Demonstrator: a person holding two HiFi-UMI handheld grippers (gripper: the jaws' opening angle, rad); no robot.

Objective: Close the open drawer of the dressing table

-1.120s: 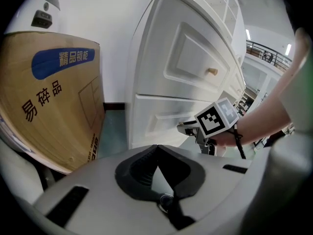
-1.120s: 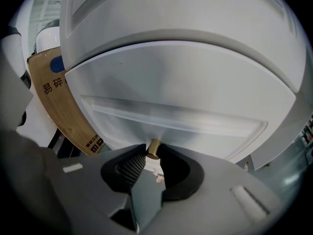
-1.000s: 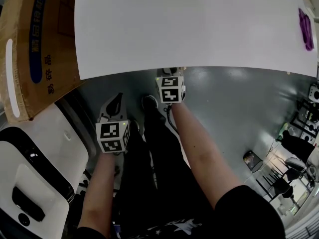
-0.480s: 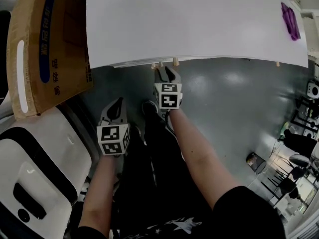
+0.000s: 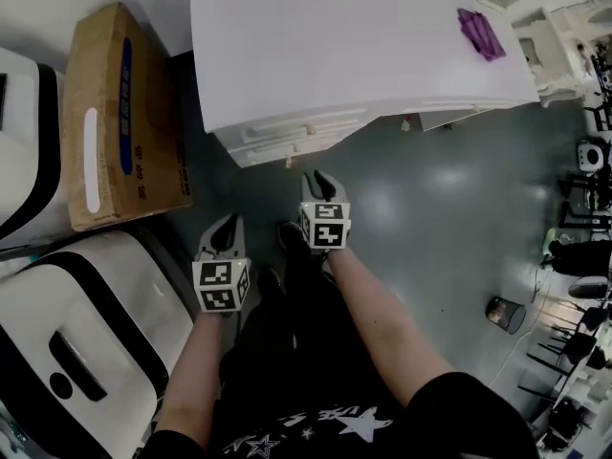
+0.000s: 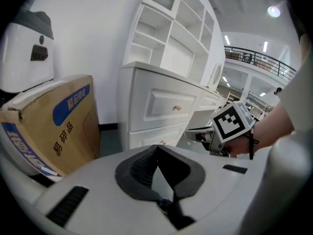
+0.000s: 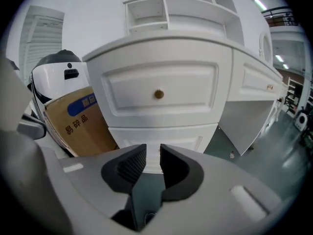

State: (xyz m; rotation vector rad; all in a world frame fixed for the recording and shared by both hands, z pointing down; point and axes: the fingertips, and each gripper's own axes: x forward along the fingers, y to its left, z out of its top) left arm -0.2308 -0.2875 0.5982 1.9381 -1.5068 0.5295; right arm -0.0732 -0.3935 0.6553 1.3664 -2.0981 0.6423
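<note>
The drawer, seemingly flush already, faces its wide front at the nearer right tool, just ahead and above its empty, closing jaws, while the left tool hangs clenched on nothing.

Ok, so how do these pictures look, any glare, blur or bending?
Head view: sharp; the white tabletop is nearly washed out, soft glare patches on the floor. Left gripper view: strong fisheye, the shelves lean, a ceiling lamp flares at top right. Right gripper view: evenly lit, the drawer bulges outward, dark corners.
</note>
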